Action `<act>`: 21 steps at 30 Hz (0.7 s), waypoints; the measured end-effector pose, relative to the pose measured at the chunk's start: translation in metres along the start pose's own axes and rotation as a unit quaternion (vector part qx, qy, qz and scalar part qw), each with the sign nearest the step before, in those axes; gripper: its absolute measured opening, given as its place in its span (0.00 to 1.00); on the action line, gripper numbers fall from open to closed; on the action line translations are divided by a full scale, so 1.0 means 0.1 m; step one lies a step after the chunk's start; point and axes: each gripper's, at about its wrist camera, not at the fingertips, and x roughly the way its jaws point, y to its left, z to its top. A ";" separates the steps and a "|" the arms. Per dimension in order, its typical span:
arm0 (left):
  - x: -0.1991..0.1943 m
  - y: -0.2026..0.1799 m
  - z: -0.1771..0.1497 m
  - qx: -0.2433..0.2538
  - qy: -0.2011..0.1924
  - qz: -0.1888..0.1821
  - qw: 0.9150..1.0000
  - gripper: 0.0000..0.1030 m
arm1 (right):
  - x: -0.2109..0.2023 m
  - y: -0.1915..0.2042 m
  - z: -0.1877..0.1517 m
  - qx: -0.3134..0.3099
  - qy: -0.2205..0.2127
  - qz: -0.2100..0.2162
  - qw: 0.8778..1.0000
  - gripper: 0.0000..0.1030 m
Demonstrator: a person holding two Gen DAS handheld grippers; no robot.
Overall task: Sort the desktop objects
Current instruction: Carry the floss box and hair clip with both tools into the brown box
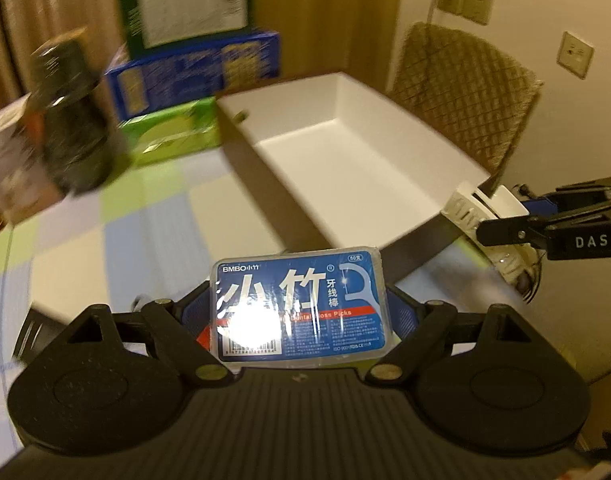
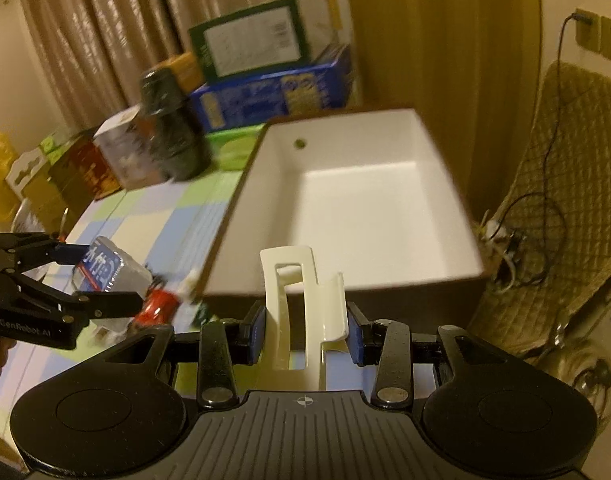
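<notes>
Two tongs, one thing each. The left tongs (image 1: 301,312) pinch one floss box (image 1: 299,304), held above the worktop (image 1: 153,216) near its front edge. The right tongs (image 2: 305,334) pinch one cream hair clip (image 2: 301,312), just before the one white bin (image 2: 361,200) at the worktop's right edge. One dark bottle (image 2: 173,136) and three stacked boxes (image 2: 265,92) line the far edge.

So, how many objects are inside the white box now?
0. The white box is empty; the floss pick pack sits in the left gripper, the cream hair clip in the right gripper.
</notes>
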 end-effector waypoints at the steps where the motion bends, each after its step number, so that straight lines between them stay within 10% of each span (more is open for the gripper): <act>1: 0.05 -0.04 0.07 0.004 -0.002 -0.004 1.000 0.82 | 0.01 -0.05 0.06 -0.001 -0.003 -0.002 1.000 0.36; 21: 1.34 -0.38 1.02 0.093 0.039 -0.043 0.994 0.82 | 0.89 -0.67 0.70 -0.042 0.057 0.003 0.998 0.37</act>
